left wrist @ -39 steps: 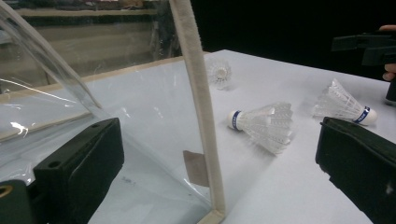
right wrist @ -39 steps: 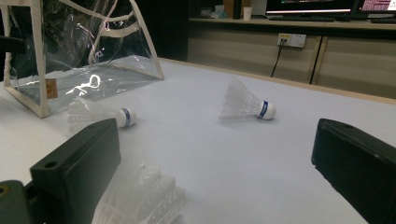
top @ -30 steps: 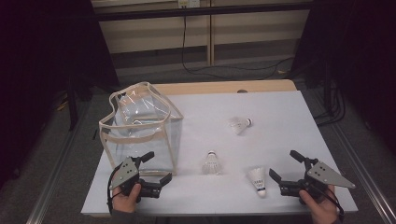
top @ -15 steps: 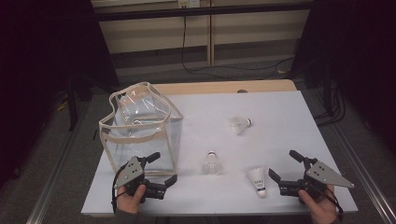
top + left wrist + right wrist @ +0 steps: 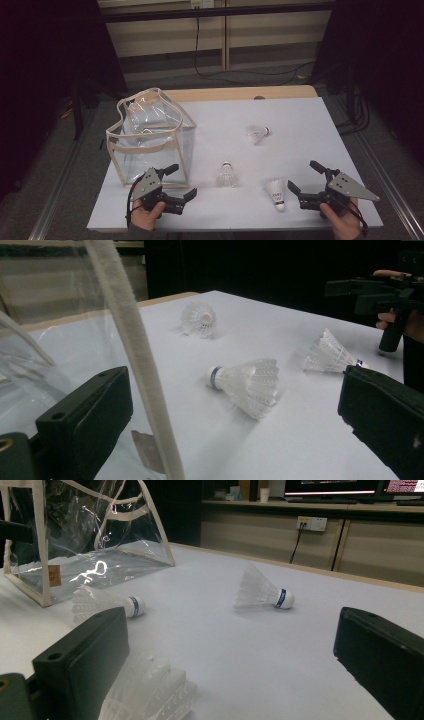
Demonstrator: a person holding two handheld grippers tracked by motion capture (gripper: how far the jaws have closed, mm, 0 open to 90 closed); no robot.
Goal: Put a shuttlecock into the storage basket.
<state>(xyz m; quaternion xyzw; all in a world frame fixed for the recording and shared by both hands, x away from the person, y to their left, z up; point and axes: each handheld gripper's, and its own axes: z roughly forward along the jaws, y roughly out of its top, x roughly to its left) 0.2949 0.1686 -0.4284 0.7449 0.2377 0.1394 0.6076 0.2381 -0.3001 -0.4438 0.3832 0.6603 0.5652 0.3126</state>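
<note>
The white surface [image 5: 310, 125] carries everything. On its left side stands the clear bag [image 5: 150, 140] with cream trim, upright and its mouth open. Three shuttlecocks lie apart from it: the far shuttlecock [image 5: 257, 133], the middle shuttlecock [image 5: 226, 175] and the near shuttlecock [image 5: 276, 192].

In the last second my left tool [image 5: 176, 189] has moved a little to the right, along the front of the bag, toward the middle shuttlecock. Its jaws are spread wide and hold nothing; the left gripper view shows this shuttlecock [image 5: 247, 385] between them, but farther off. My right tool [image 5: 305, 182] has kept its place, also released and empty, the near shuttlecock just beside its jaw. I judge nothing is grasped yet, and the bag has no shuttlecock inside.
</note>
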